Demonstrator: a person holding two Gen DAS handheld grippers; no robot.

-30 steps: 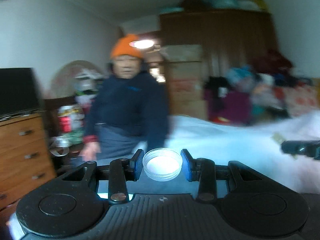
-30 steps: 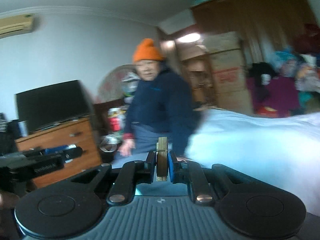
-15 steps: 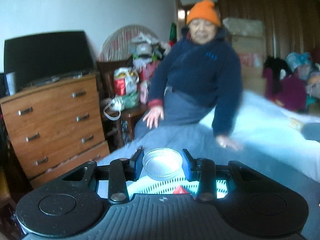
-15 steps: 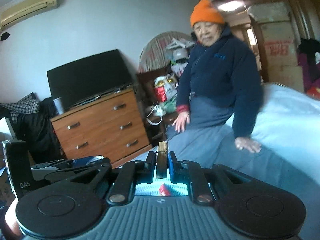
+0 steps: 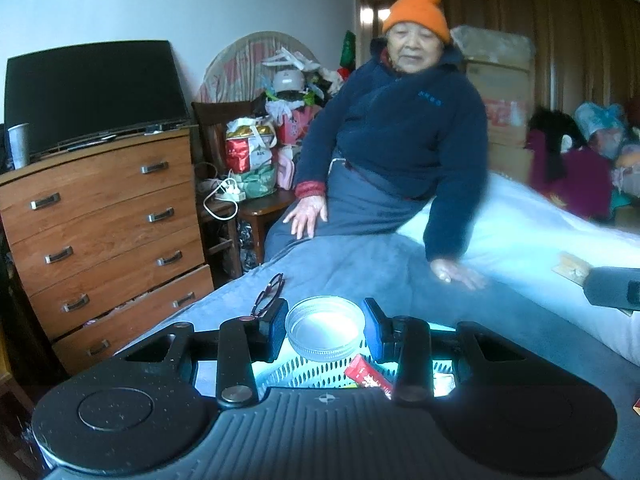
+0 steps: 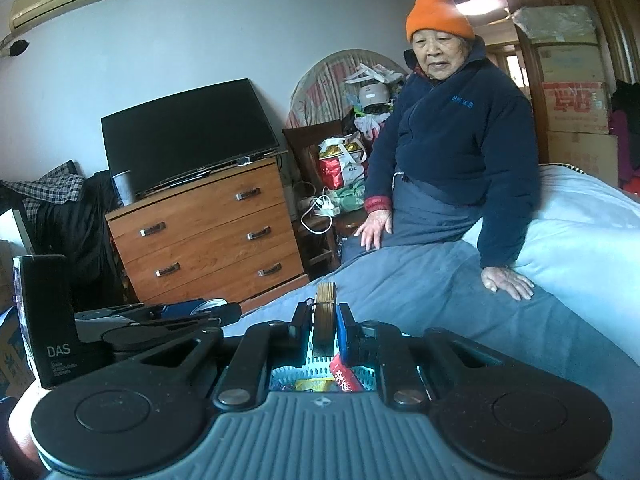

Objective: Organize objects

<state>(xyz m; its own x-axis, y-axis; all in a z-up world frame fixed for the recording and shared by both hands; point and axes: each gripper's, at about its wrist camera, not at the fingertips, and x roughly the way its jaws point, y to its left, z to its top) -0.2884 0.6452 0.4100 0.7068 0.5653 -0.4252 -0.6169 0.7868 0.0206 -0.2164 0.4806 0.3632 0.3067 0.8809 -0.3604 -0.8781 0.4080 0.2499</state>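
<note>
Between the fingers of your left gripper [image 5: 326, 330] sits a round clear lid [image 5: 326, 326], open side up; the two pads stand on either side of its rim, but whether they actually press it you cannot tell from this view. Just below the lid, a pale perforated basket [image 5: 308, 376] shows through the gap in the tool, with a red packet [image 5: 366, 376] lying in it. Your right gripper [image 6: 324, 328] is clamped on a thin wooden piece [image 6: 325, 312], held upright on edge, its top poking above the pads. Under it the same basket [image 6: 364, 378] appears, holding the red packet [image 6: 344, 376] and something yellow [image 6: 310, 385]. Both tools hover over a grey-blue blanket [image 5: 380, 264] on a bed. A pair of glasses [image 5: 268, 294] lies on the blanket just beyond your left gripper's left finger. A person in an orange hat [image 5: 416, 12] and dark blue jacket sits on the bed's far edge, one hand [image 5: 458, 276] flat on the blanket, the other on a knee. A wooden chest of drawers [image 5: 104, 232] stands left of the bed with a dark television [image 5: 92, 92] on top, and a cluttered chair [image 5: 248, 168] stands beside it.
</note>
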